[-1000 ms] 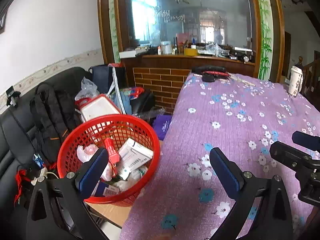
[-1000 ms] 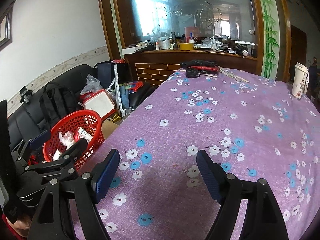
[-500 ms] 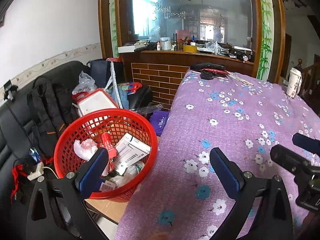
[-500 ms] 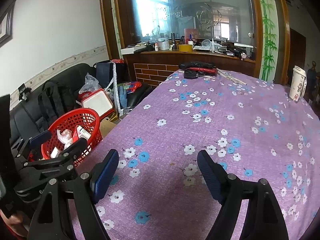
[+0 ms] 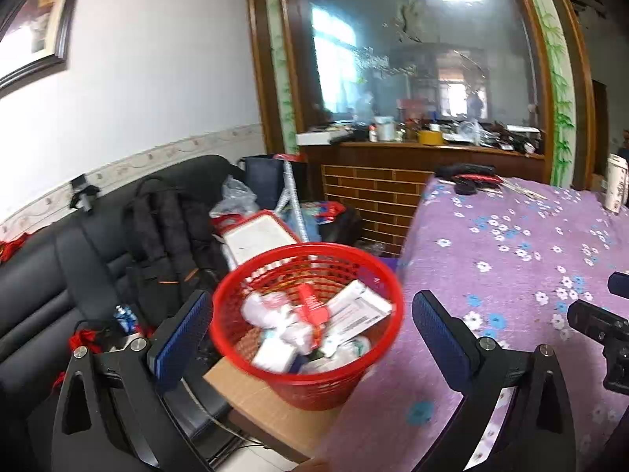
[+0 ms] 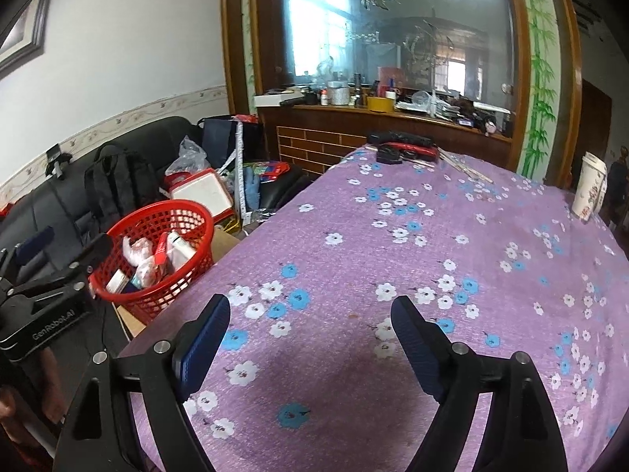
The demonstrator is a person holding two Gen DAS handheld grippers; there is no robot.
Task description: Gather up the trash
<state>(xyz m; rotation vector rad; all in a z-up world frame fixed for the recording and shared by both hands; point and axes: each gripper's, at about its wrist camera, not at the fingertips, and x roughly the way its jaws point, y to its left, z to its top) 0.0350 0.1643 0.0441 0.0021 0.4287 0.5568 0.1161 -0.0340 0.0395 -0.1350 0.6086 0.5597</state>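
A red mesh basket (image 5: 310,389) full of trash stands on a cardboard box beside the table; it also shows in the right wrist view (image 6: 157,220). In it lie white crumpled wrappers (image 5: 259,310), a white carton (image 5: 357,310) and a red packet (image 5: 310,306). My left gripper (image 5: 310,322) is open and empty, held just in front of the basket. My right gripper (image 6: 310,326) is open and empty above the purple flowered tablecloth (image 6: 432,259). A paper cup (image 6: 591,188) stands at the table's far right.
A black sofa (image 5: 59,275) with a black backpack (image 5: 165,244) and bags is on the left. A wooden counter (image 6: 377,122) with clutter stands behind the table. Black and red items (image 6: 401,147) and chopsticks (image 6: 464,167) lie at the table's far end.
The left gripper has swung left and pulled back, so the basket now sits between its fingers in view. The right gripper has risen slightly over the table. Both stay open.
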